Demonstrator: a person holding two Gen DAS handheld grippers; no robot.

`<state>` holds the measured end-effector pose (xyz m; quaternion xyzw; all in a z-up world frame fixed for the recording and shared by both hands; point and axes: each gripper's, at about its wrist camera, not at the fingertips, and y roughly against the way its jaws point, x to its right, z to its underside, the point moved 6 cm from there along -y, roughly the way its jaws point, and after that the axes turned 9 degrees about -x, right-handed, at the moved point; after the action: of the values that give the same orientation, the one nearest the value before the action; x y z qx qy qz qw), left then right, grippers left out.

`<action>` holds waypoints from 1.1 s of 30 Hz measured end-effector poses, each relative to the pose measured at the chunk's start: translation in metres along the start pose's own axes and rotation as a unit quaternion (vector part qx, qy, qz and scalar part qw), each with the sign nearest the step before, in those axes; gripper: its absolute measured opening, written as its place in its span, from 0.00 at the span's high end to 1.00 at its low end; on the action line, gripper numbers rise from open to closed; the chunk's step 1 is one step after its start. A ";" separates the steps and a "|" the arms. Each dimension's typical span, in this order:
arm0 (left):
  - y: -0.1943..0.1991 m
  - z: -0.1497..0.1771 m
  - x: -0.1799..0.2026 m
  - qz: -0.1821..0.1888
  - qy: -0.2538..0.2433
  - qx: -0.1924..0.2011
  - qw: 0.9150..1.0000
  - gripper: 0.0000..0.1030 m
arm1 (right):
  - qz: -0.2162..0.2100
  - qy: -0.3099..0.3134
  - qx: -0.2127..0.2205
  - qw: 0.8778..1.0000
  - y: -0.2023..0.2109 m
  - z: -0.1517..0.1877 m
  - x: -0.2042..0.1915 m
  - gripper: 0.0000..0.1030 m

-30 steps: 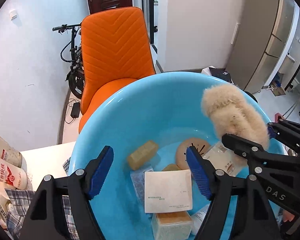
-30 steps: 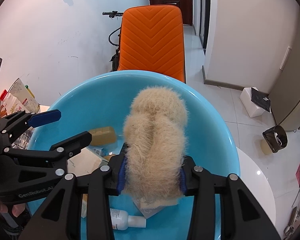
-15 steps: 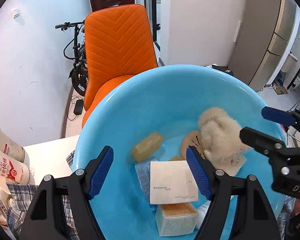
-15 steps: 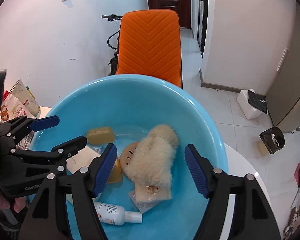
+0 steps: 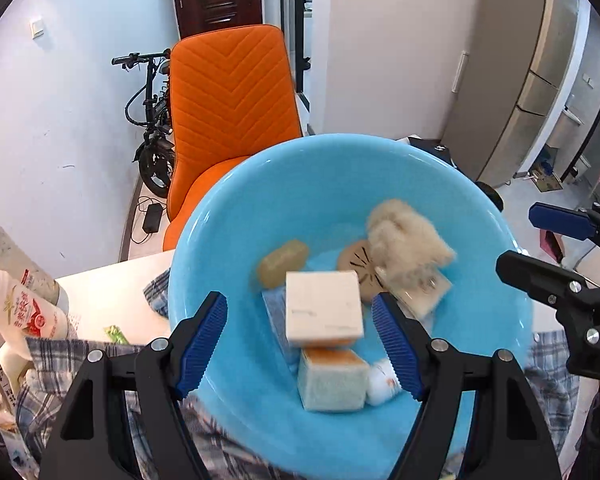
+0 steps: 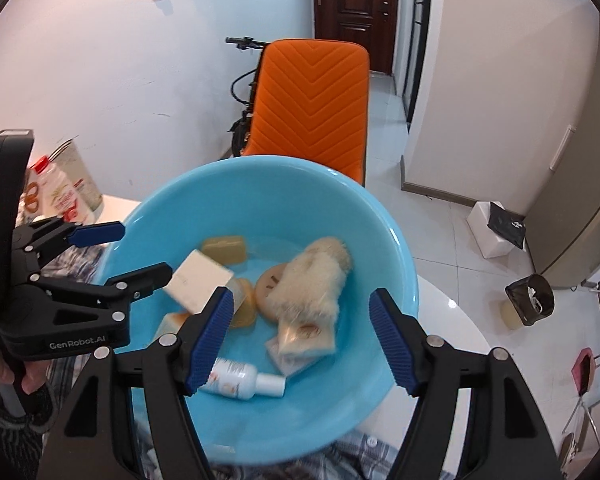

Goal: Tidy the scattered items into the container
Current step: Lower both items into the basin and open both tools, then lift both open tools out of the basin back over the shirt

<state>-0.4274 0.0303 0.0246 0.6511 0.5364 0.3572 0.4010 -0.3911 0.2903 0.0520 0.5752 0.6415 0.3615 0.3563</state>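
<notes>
A light blue basin (image 5: 228, 216) (image 6: 396, 248) sits on a plaid cloth and holds several items. The fluffy beige toy (image 5: 404, 236) (image 6: 312, 280) lies in it on a clear packet. Beside the toy are a white box (image 5: 322, 310), a sponge block (image 5: 332, 384), a tan soap bar (image 5: 282, 262), a brown disc (image 5: 354, 258) and a white bottle (image 6: 240, 378). My left gripper (image 5: 299, 304) (image 6: 140, 251) hovers open over the basin's left side, holding nothing. My right gripper (image 6: 302, 298) (image 5: 520, 236) hangs open above the near rim, with nothing between its pads.
An orange chair (image 5: 228, 96) stands just behind the basin, with a bicycle (image 5: 148, 136) against the wall. Milk bottles and packets (image 5: 16, 308) crowd the table's left. The plaid cloth (image 5: 80, 364) lies under the basin. A person's hand (image 6: 4, 364) holds the left gripper. Bins (image 6: 530, 300) stand on the floor at right.
My right gripper opened and let go of the fluffy toy, which dropped into the basin onto the packet. Both grippers then drew back and up from the basin.
</notes>
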 end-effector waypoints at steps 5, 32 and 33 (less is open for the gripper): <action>0.027 0.018 0.005 -0.004 0.001 0.002 1.000 0.25 | 0.004 0.011 0.006 1.000 0.026 0.013 -0.010 0.33; 0.086 0.192 0.039 0.016 -0.023 -0.019 0.999 0.25 | -0.052 0.031 0.009 0.998 0.097 0.171 -0.062 0.33; 0.087 0.200 0.039 0.015 -0.024 -0.021 0.999 0.25 | -0.054 0.032 0.008 0.998 0.097 0.176 -0.064 0.33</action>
<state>-0.2060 0.0315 0.0195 0.6590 0.5087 0.3586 0.4223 -0.1856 0.2439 0.0538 0.5308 0.6857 0.3542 0.3500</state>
